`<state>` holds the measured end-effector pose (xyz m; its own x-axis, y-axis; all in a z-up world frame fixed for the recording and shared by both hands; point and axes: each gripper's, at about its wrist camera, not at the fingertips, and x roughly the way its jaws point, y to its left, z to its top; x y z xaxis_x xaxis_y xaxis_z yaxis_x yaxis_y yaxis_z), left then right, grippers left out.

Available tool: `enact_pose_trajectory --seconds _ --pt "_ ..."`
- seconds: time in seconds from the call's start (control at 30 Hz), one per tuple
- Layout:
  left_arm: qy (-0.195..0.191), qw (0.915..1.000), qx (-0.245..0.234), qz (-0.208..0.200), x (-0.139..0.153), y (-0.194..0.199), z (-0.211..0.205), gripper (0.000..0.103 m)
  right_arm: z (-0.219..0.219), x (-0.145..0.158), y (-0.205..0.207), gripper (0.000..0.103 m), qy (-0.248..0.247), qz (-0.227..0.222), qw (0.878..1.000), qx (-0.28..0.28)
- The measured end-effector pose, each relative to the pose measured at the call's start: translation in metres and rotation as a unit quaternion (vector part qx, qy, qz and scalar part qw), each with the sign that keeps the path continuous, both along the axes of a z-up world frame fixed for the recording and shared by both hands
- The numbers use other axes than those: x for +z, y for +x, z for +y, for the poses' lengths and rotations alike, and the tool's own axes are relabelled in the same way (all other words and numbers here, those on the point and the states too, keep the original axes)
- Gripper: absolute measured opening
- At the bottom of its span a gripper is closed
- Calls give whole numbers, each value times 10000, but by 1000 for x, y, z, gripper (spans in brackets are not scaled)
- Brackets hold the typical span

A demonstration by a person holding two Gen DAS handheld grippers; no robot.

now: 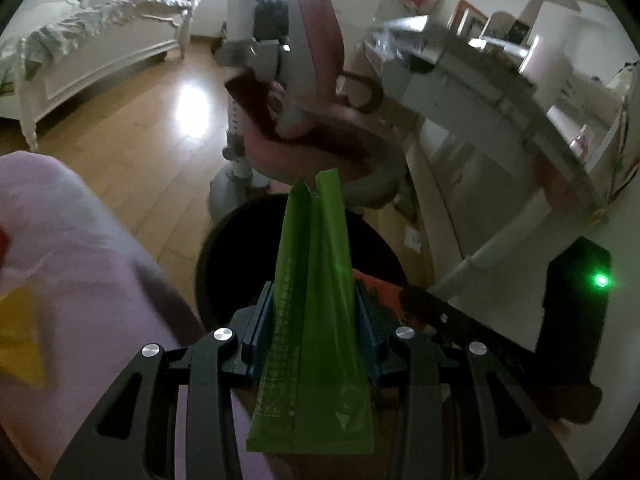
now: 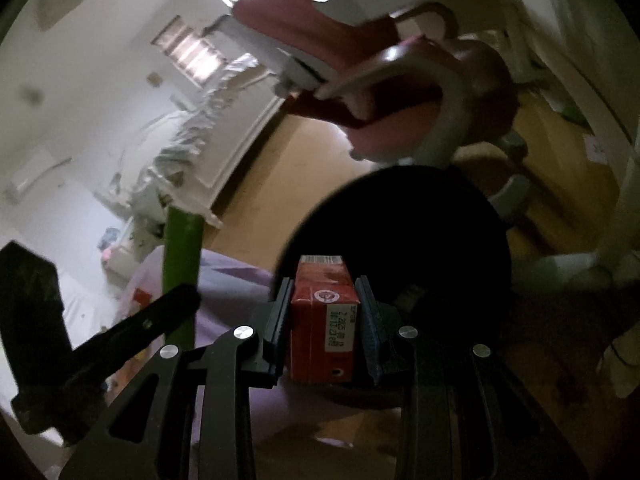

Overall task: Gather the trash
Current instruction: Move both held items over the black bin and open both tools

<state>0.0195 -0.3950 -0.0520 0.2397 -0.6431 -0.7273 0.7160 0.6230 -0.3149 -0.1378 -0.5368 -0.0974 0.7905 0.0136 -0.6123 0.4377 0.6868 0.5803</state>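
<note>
A: Left gripper (image 1: 314, 320) has its jaws closed on a green wrapper (image 1: 316, 300). Right gripper (image 2: 324, 316) is clamped on a red carton (image 2: 323, 320). Both sit just above the black bin (image 1: 224, 240).

B: Bin mouth is right past both tips. Best to center each item over the opening, then release one at a time.

A: Agreed. The wrapper is light and may drift, so go low. The pink chair (image 1: 316, 92) beyond stays clear.

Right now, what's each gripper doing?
Left gripper: shut on the green packet.
Right gripper: shut on the red carton.
</note>
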Motion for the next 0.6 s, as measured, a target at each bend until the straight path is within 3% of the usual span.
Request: enact_pose_trajectory --seconds 0.17,0.23,0.3,0.33,0.6 --pt "301 9995 -81 74 -16 5 -18 44 -9 -16 -5 32 157 82 9998 13" --pt "385 9992 -39 89 -18 5 -20 58 -13 -20 -6 32 273 96 9996 73" --pt "349 9994 42 28 -16 6 -20 84 -15 -20 -4 41 365 91 9992 99" --pt "278 9996 96 -27 -13 5 -16 87 -16 -21 -5 49 402 60 9991 83" --pt "-43 9993 373 -20 5 6 11 88 -2 -11 -2 51 300 19 9993 206"
